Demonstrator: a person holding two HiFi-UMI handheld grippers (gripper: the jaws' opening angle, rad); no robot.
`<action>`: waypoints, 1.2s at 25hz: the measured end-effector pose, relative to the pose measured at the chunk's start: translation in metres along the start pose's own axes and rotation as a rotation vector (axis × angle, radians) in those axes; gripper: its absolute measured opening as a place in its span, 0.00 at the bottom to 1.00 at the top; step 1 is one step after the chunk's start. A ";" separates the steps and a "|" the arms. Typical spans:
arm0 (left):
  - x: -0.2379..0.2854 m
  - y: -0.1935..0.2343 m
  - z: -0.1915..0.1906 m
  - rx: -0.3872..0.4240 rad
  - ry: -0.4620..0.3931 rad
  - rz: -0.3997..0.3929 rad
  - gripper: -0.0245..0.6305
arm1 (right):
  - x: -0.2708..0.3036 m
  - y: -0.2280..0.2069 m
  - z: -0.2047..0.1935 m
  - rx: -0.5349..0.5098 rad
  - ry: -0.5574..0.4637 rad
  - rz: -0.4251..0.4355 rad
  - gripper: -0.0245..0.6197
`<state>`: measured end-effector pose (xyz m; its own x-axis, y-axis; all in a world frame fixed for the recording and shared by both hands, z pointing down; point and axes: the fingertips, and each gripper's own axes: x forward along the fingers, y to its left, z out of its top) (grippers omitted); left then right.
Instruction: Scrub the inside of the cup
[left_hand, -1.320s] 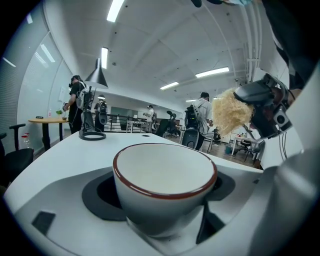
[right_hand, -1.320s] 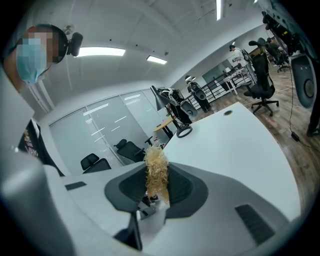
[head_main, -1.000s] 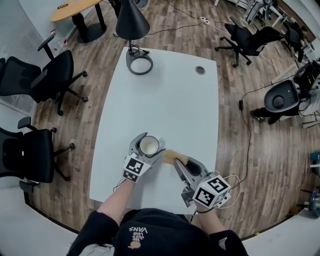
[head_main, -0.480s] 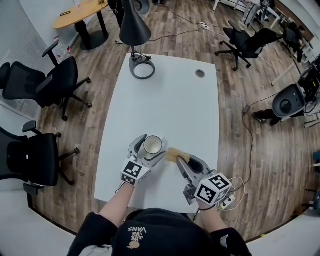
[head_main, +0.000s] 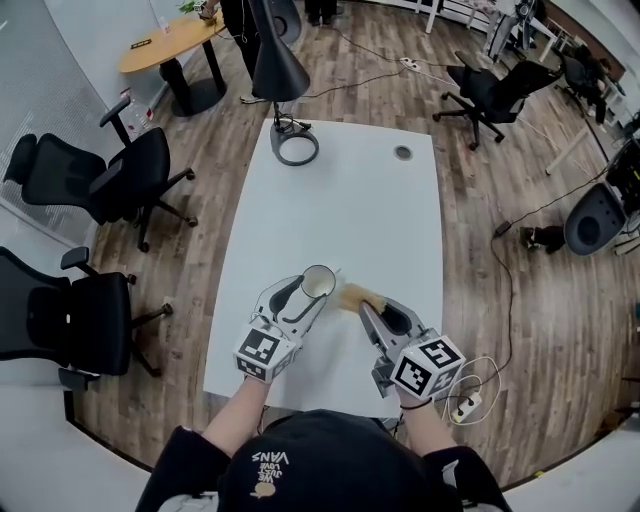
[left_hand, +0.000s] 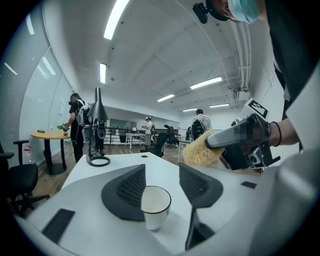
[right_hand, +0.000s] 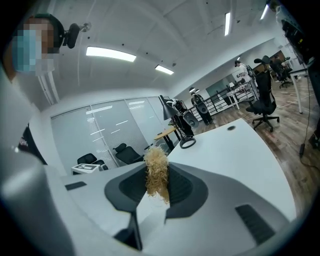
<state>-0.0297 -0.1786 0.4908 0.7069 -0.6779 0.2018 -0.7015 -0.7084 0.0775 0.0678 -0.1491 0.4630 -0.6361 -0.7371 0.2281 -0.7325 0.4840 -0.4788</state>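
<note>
Now the left gripper, its jaws just closing, clamps the cup steady over the table's near end. The right gripper pinches the scrubber just right of it (poised to go in).

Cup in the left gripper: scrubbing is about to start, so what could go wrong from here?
The left gripper has just been closing its fingers on the cup; a sideways push could twist it loose. The fibrous scrubber in the right gripper could snag on the rim and pull out.
</note>
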 end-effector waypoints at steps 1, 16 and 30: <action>-0.005 -0.003 0.005 0.015 -0.009 0.002 0.34 | -0.001 0.003 0.000 -0.004 -0.004 0.002 0.18; -0.063 -0.032 0.035 -0.011 -0.021 0.014 0.06 | -0.015 0.044 -0.008 -0.126 -0.022 -0.012 0.18; -0.100 -0.047 0.042 -0.008 -0.026 0.000 0.05 | -0.028 0.072 -0.020 -0.259 -0.021 -0.050 0.18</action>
<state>-0.0635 -0.0851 0.4263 0.7090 -0.6828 0.1763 -0.7021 -0.7069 0.0857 0.0283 -0.0838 0.4394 -0.5942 -0.7716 0.2268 -0.8024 0.5494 -0.2333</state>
